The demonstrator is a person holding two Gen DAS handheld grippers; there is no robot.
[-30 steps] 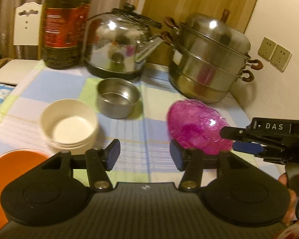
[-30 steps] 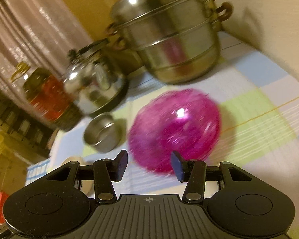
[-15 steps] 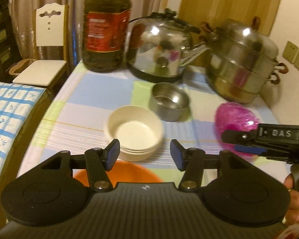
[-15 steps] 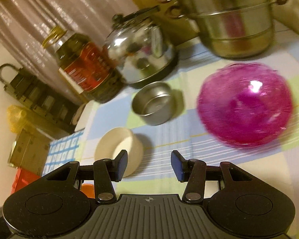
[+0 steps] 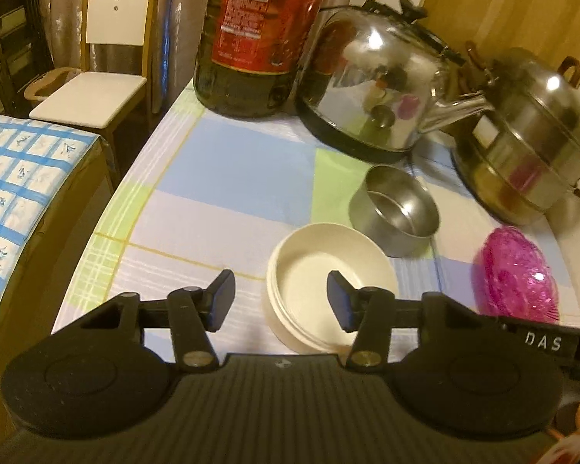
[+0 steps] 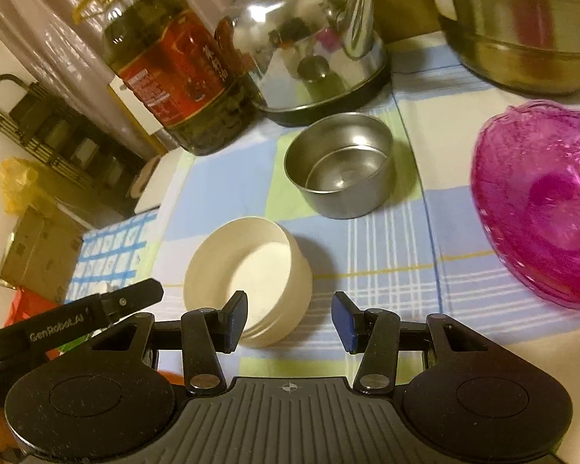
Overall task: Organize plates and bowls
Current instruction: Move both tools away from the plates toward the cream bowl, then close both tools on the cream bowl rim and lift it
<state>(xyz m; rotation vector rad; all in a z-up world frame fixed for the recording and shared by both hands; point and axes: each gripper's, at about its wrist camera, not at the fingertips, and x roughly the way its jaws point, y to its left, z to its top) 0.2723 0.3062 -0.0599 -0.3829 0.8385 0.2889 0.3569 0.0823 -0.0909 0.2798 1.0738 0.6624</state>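
A stack of cream bowls (image 5: 328, 282) stands on the checked tablecloth; in the right wrist view it (image 6: 247, 270) is just beyond my fingers. A steel bowl (image 5: 394, 208) (image 6: 340, 162) sits behind it. Pink glass plates (image 5: 516, 274) (image 6: 541, 201) lie to the right. My left gripper (image 5: 280, 297) is open and empty, above the cream bowls' near left rim. My right gripper (image 6: 290, 319) is open and empty, hovering near the cream bowls; its body (image 5: 541, 342) shows in the left wrist view.
An oil bottle (image 5: 259, 34), a steel kettle (image 5: 375, 89) and a tiered steamer pot (image 5: 529, 143) line the back of the table. A white chair (image 5: 96, 77) and a blue-checked surface (image 5: 15, 178) lie to the left. The table's left edge (image 5: 108, 208) is near.
Both grippers pulled back and swung left. The right gripper has left the pink plates lying on the table. The cream bowls now sit in front of both grippers.
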